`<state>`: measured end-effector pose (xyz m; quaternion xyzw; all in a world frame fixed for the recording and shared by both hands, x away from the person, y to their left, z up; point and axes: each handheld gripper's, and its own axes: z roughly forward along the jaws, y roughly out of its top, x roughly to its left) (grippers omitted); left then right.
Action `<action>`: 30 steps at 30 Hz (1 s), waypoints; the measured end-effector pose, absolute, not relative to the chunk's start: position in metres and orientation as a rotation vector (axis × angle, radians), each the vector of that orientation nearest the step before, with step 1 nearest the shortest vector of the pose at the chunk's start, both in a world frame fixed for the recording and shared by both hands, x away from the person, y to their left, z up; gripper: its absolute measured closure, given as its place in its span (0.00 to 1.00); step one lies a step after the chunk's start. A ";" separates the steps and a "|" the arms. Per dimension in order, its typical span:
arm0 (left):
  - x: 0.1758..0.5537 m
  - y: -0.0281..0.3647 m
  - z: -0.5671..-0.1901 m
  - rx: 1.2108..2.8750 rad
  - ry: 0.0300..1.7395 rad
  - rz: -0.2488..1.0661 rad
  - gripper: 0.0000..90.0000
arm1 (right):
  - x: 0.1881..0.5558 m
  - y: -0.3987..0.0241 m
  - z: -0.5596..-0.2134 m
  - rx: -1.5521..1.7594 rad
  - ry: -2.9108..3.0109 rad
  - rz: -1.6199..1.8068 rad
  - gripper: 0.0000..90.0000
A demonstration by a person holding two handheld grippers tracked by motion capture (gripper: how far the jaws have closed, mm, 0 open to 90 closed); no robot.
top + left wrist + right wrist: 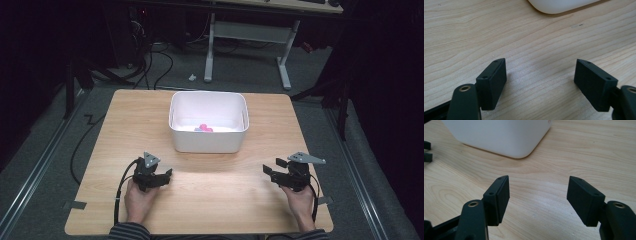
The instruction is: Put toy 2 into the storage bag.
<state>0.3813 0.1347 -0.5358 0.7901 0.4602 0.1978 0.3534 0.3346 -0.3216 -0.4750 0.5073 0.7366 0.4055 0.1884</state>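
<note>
A white plastic bin [208, 142] stands at the middle of the wooden table [125, 115], with small pink and bluish pieces [204, 128] lying on its bottom. In front of it to the left, my left gripper [166, 176] rests low over the wood in a hand. Its jaws [540, 65] stand open over bare table, and the bin's corner [559, 6] lies ahead. My right gripper [272, 168] is held front right of the bin and points toward the table's middle. It is open [538, 182] with nothing between the jaws, facing the bin's wall [499, 135].
Both forearms come in over the table's near edge. The other gripper's black jaw tips [427, 151] peek in at the left edge of the right gripper view. Beyond the table are a grey floor, cables and a white desk frame [247, 47].
</note>
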 end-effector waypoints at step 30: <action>0.381 0.135 -0.536 2.044 1.188 0.511 0.29 | 0.358 -0.305 -0.521 1.469 2.096 0.913 0.38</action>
